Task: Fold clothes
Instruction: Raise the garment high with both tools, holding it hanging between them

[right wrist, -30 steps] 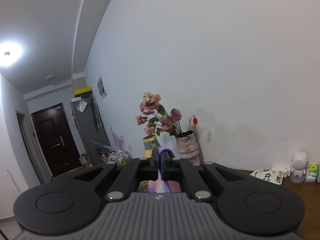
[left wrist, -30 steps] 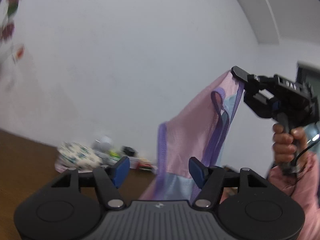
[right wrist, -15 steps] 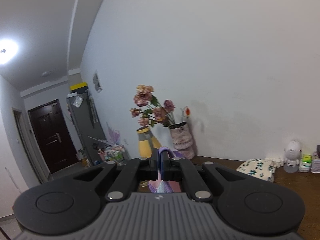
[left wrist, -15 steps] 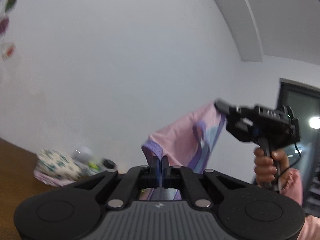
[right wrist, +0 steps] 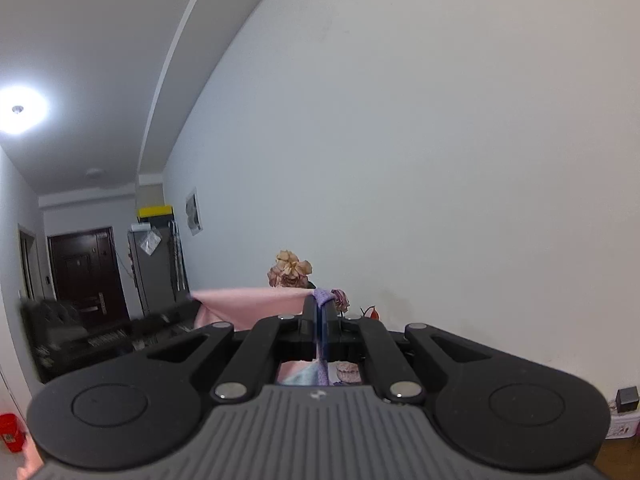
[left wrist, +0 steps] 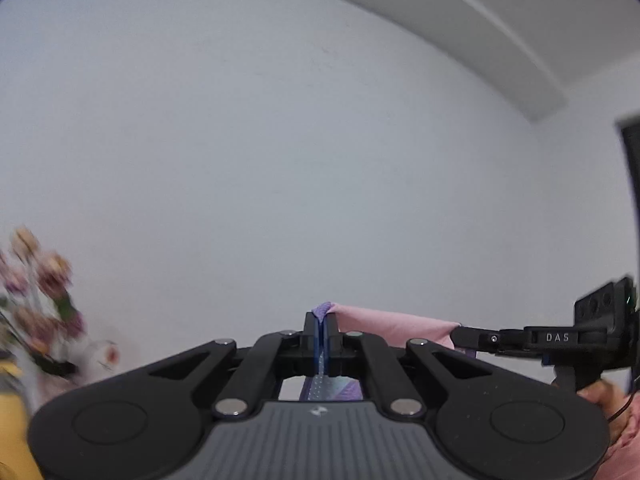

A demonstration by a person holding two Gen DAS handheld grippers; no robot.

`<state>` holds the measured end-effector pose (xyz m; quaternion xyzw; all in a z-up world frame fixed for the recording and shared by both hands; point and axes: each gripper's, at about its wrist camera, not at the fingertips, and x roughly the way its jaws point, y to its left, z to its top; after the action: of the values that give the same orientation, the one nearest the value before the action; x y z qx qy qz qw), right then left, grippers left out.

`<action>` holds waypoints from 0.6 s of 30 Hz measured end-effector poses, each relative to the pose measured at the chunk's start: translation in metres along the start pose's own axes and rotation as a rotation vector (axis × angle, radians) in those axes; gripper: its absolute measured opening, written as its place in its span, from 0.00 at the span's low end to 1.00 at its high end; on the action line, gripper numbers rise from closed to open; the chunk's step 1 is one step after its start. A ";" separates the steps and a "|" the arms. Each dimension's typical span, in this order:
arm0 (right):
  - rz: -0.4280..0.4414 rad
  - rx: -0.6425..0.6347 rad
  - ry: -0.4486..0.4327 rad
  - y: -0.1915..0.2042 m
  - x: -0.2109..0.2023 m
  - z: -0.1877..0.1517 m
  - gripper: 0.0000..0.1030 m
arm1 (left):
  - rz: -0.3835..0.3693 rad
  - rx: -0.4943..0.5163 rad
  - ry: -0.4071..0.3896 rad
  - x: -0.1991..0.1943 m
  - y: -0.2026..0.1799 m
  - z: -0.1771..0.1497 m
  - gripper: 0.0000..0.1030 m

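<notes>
A pink garment (left wrist: 392, 326) with purple trim is held up in the air, stretched between both grippers. My left gripper (left wrist: 321, 322) is shut on its purple-edged corner. My right gripper (right wrist: 319, 306) is shut on the other purple-edged corner, with the pink cloth (right wrist: 248, 304) running off to the left. In the left wrist view the right gripper (left wrist: 456, 334) shows at the far right, clamped on the cloth's end. Most of the garment hangs below, hidden behind the gripper bodies.
A white wall fills both views. Dried flowers (right wrist: 290, 270) in vases stand by the wall, also blurred at the left of the left wrist view (left wrist: 44, 308). A dark door (right wrist: 86, 272), a grey cabinet (right wrist: 158, 268) and a sofa (right wrist: 60, 332) lie to the left.
My left gripper shut on the garment's corner, then rose and tilted upward. The cloth is pulled out level between the two grippers. The right gripper stayed shut and also lifted.
</notes>
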<state>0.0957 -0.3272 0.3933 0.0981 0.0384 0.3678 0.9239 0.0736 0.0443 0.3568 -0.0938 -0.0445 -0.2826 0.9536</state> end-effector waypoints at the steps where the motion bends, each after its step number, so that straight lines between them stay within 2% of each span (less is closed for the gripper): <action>1: 0.002 0.001 0.008 0.002 0.004 0.002 0.01 | 0.013 0.007 0.001 -0.001 -0.002 0.004 0.01; 7: 0.066 0.025 -0.059 0.006 0.000 0.025 0.01 | 0.090 0.049 0.009 -0.009 -0.017 0.030 0.01; 10: 0.069 0.036 -0.055 0.002 0.010 0.038 0.01 | 0.132 0.066 0.019 -0.010 -0.023 0.040 0.01; 14: 0.035 0.044 0.009 -0.012 0.056 0.038 0.01 | 0.207 0.029 0.098 0.011 0.004 0.030 0.01; 18: -0.032 0.076 0.104 -0.042 0.132 0.013 0.01 | 0.257 -0.060 0.161 0.044 0.056 0.004 0.01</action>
<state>0.2219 -0.2687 0.3978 0.1135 0.1018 0.3561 0.9219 0.1413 0.0681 0.3580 -0.1043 0.0532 -0.1661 0.9791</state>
